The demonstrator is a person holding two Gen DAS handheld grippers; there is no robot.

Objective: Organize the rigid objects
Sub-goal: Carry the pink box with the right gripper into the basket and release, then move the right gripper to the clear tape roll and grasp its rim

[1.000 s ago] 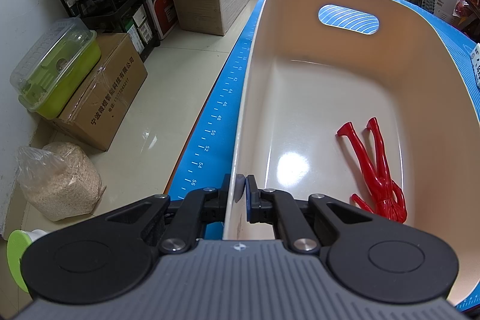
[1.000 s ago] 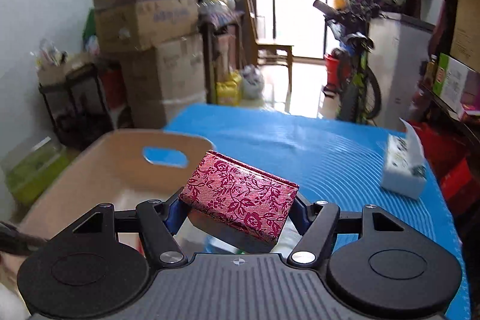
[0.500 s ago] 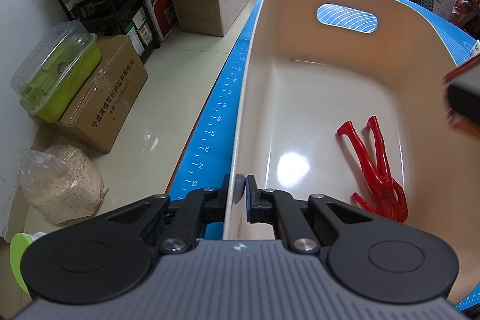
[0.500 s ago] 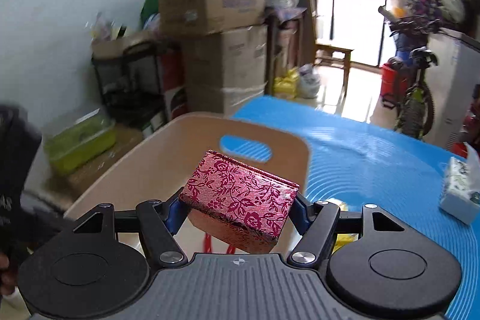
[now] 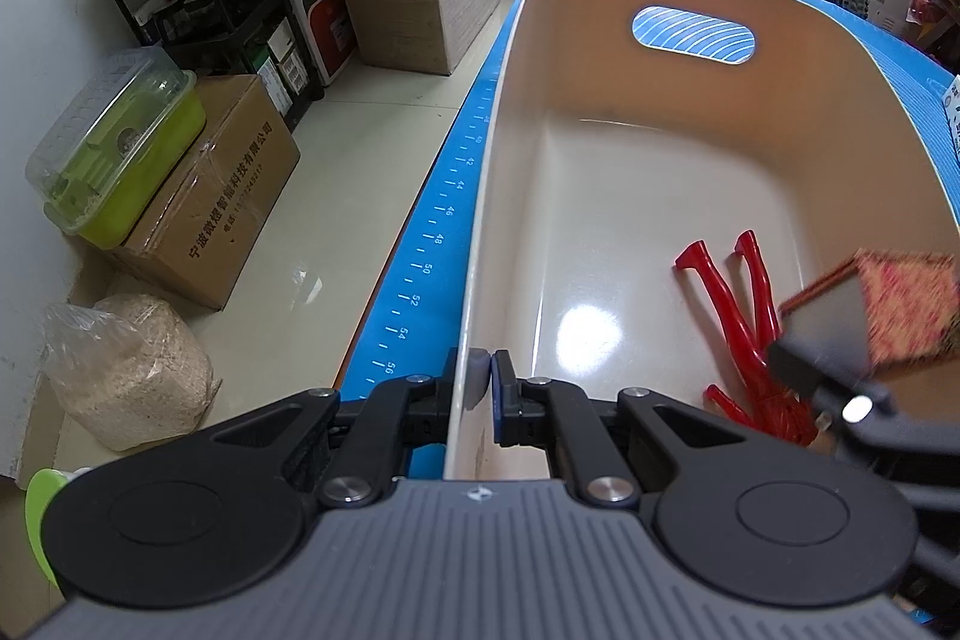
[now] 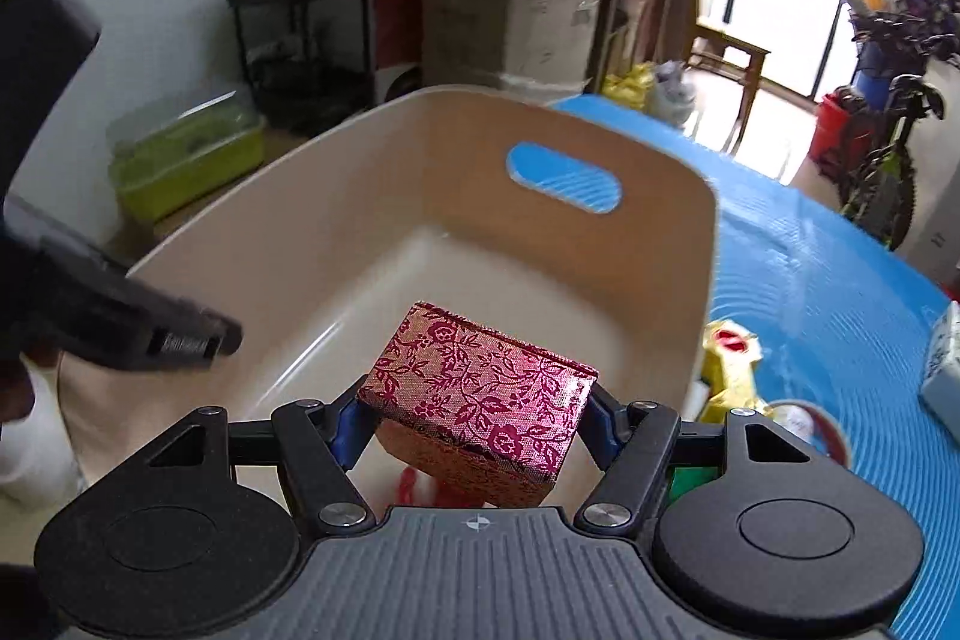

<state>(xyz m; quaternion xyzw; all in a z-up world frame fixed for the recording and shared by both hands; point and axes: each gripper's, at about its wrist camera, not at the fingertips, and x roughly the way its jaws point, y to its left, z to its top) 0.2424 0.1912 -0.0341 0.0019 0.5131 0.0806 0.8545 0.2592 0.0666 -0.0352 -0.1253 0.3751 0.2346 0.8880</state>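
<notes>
**Floral box held over beige bin**

The left gripper is clamped on the near rim of the smooth beige plastic bin. A glossy red plastic tool is seen on the bin floor. The brocade-patterned box is gripped by the right gripper above the bin interior. Yellow packets are noted on the ribbed blue surface beside the bin.

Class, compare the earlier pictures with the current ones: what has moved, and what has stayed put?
The right tool, still shut on the floral box, has carried it from above the blue mat to over the beige tub, above the red tongs. Nothing was released. The left tool stays clamped on the tub's rim, and the tongs have not moved.
</notes>
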